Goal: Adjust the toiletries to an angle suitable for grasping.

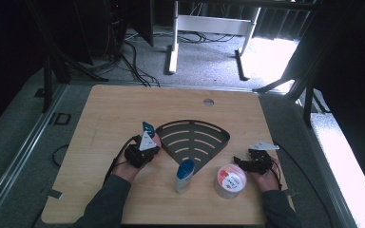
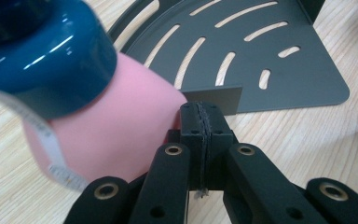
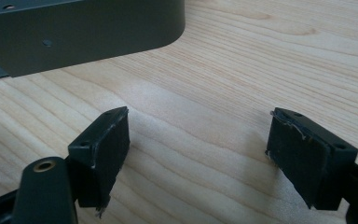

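High view: dark slotted corner shelf (image 1: 193, 139) lies flat mid-worktop (image 1: 109, 109). Left gripper (image 1: 142, 151) sits at the shelf's left edge, beside a pink bottle with a blue cap (image 1: 148, 129). Left gripper view: jaws clenched together just short of a small upright tab (image 2: 213, 98) on the shelf's edge; nothing visibly clamped, and the pink bottle (image 2: 105, 126) leans against the gripper's side. Right gripper (image 1: 252, 163) rests right of the shelf, jaws released and spread over bare wood. A second blue-capped bottle (image 1: 185, 175) and a tape roll (image 1: 229, 180) stand near the shelf's near edge.

Judgement: the step is approach to the shelf. Next move calls for opening the jaws around the tab.
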`<state>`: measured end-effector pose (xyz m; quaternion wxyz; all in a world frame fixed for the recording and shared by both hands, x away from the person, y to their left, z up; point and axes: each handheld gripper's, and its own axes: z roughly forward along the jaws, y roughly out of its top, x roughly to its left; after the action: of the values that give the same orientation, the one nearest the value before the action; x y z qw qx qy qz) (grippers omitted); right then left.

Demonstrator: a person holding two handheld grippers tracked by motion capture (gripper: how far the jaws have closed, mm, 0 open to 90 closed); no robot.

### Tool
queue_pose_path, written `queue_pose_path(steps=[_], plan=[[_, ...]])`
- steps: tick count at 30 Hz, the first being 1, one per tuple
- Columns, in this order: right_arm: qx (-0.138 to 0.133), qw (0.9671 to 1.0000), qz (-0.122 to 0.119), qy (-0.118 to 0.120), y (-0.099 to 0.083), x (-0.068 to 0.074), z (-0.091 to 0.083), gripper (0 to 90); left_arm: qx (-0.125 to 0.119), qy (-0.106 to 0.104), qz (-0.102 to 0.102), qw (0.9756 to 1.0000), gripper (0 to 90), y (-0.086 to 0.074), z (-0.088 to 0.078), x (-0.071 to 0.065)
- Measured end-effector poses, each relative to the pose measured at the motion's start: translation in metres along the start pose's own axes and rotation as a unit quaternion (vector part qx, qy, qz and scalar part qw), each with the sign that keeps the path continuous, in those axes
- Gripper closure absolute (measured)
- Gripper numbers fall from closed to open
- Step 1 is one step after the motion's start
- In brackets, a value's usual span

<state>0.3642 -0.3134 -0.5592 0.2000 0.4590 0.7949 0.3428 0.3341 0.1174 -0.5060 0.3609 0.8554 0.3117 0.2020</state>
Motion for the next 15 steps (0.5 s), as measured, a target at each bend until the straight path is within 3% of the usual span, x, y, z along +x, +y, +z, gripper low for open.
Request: queue_pose_path(steps=[2, 7, 11, 15], plan=[[0.0, 1.0, 0.0, 0.0, 0.0, 0.0, 0.0, 20.5, 0.001, -0.002, -0.005, 1.0, 88.5, 0.001, 0.001, -0.001], [0.0, 1.0, 0.0, 0.0, 0.0, 0.0, 0.0, 20.5, -0.025, -0.041, -0.021, 0.9986, 86.7, 0.003, -0.011, -0.016], [-0.001, 1.0, -0.001, 0.0, 0.0, 0.0, 0.0, 20.5, -0.034, -0.066, -0.017, 0.9971, 84.8, 0.003, -0.022, -0.03], [-0.001, 1.0, -0.001, 0.0, 0.0, 0.0, 0.0, 20.5, -0.027, -0.08, -0.012, 0.9964, 84.0, 0.001, -0.028, -0.039]])
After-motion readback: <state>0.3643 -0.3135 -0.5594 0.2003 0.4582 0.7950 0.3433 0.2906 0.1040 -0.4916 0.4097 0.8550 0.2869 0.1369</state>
